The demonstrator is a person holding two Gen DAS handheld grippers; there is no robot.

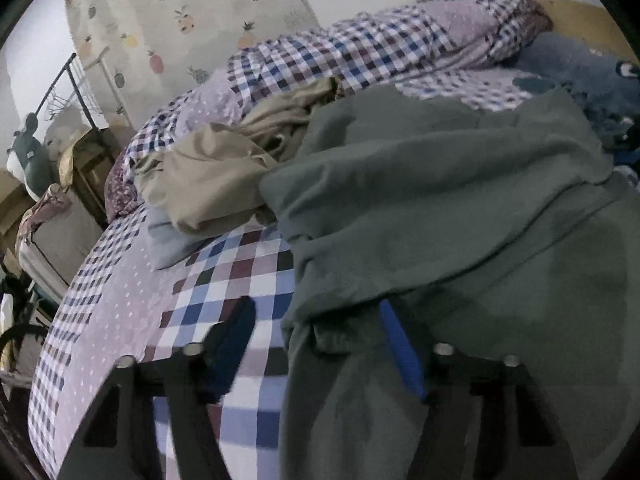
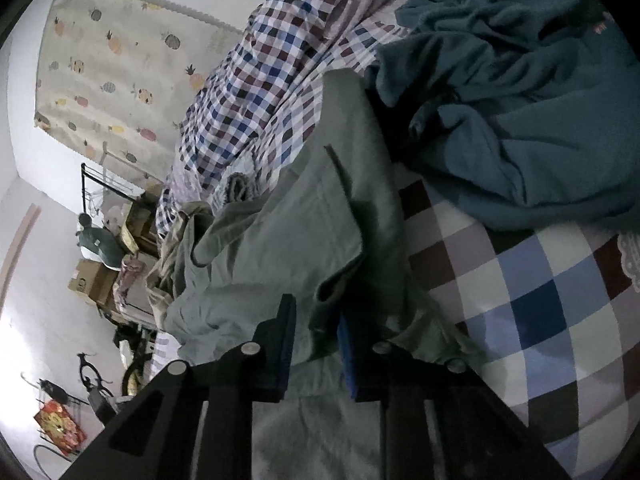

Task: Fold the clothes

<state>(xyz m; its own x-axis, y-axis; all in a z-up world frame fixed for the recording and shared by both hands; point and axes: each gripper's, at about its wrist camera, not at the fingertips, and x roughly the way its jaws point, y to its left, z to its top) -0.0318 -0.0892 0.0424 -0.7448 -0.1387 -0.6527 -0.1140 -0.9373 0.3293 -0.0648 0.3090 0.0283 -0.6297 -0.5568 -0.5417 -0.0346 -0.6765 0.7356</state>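
The grey-green garment (image 1: 440,200) is lying rumpled on the checked bedsheet (image 1: 224,280), beside a beige heap (image 1: 212,184). The left gripper (image 1: 316,344) is standing wide open astride its near edge — nothing pinched. The right gripper (image 2: 316,344) is clamping a fold of it. Judging by this, pulling evenly keeps the edge straight.

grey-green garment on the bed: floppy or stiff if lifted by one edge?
Likely floppy: the grey-green garment lies in soft folds and creases. It probably sags and trails, since much cloth spreads over the checked bedsheet. Seems light, thin at the right gripper.
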